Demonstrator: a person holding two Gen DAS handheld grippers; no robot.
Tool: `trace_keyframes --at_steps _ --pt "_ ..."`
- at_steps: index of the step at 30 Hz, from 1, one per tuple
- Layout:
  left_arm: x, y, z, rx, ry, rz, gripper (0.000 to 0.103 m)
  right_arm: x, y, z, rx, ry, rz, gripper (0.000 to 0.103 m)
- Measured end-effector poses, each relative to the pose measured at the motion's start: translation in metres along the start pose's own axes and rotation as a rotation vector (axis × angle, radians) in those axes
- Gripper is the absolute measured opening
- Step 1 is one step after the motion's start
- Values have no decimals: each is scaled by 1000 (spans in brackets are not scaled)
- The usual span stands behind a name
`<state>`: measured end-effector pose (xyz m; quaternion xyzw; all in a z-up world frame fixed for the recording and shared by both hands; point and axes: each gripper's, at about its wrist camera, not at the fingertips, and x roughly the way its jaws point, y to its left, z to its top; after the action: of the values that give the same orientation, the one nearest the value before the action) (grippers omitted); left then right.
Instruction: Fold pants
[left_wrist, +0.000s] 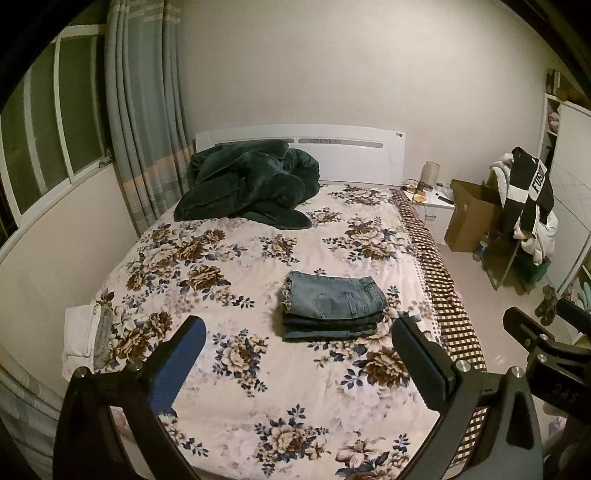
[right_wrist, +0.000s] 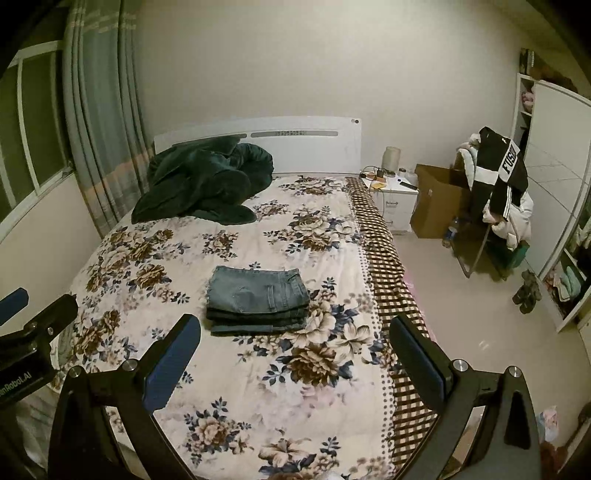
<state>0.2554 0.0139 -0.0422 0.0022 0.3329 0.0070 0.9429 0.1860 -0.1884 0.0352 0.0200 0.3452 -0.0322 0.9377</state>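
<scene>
Blue denim pants (left_wrist: 330, 304) lie folded in a neat stack on the floral bedspread (left_wrist: 229, 258), right of the bed's middle; they also show in the right wrist view (right_wrist: 257, 300). My left gripper (left_wrist: 297, 332) is open and empty, held above the bed's near end, well short of the stack. My right gripper (right_wrist: 295, 330) is open and empty too, held back to the right of the pants. The right gripper's body shows at the right edge of the left wrist view (left_wrist: 546, 347).
A dark green blanket (left_wrist: 247, 184) is bunched at the headboard. Folded white cloth (left_wrist: 83, 336) lies at the bed's left edge. Right of the bed stand a nightstand (left_wrist: 434, 206), a cardboard box (left_wrist: 471, 214) and a chair piled with clothes (left_wrist: 528, 206). Curtains and window are on the left.
</scene>
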Motion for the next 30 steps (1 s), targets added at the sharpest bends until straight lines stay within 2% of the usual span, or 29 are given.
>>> trace_keyframes --at_steps 30 --pt "-10 6 -5 6 -9 15 103 -16 7 -5 5 3 15 103"
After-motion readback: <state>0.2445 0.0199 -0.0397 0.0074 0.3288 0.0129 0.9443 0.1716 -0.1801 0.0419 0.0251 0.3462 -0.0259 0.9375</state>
